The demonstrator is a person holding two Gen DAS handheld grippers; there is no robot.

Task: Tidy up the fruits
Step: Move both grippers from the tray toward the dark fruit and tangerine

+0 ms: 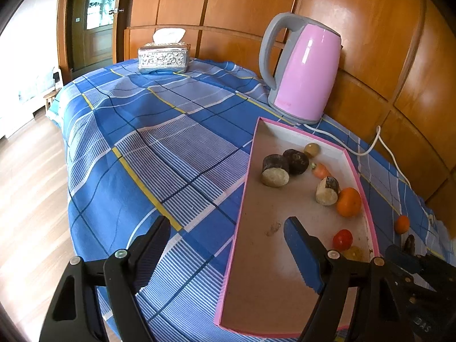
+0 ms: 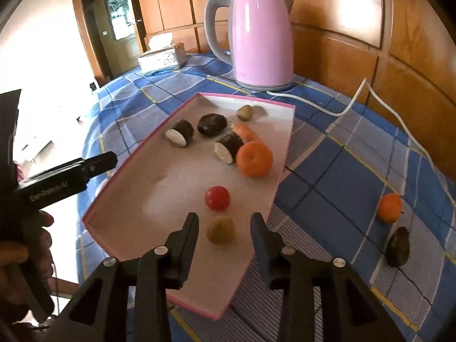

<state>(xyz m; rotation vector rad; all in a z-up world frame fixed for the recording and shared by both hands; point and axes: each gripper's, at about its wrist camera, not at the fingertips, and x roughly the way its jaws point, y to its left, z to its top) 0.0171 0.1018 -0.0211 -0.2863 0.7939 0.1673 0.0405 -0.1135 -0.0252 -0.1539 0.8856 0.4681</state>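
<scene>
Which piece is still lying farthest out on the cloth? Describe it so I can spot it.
Start at the pink kettle and follow its white cord toward the near right of the checked cloth. Outside the pink-edged tray, past the small orange, lies a dark avocado. It is the only blackish, pear-shaped piece off the tray.

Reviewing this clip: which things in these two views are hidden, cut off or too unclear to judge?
- Left wrist view: yellow-green round fruit in the pink-rimmed cardboard tray, half hidden behind the left gripper finger.
- Left wrist view: dark avocado-like fruit, mostly hidden by the right gripper.
- Right wrist view: tray's near corner, covered by that gripper's body.
</scene>
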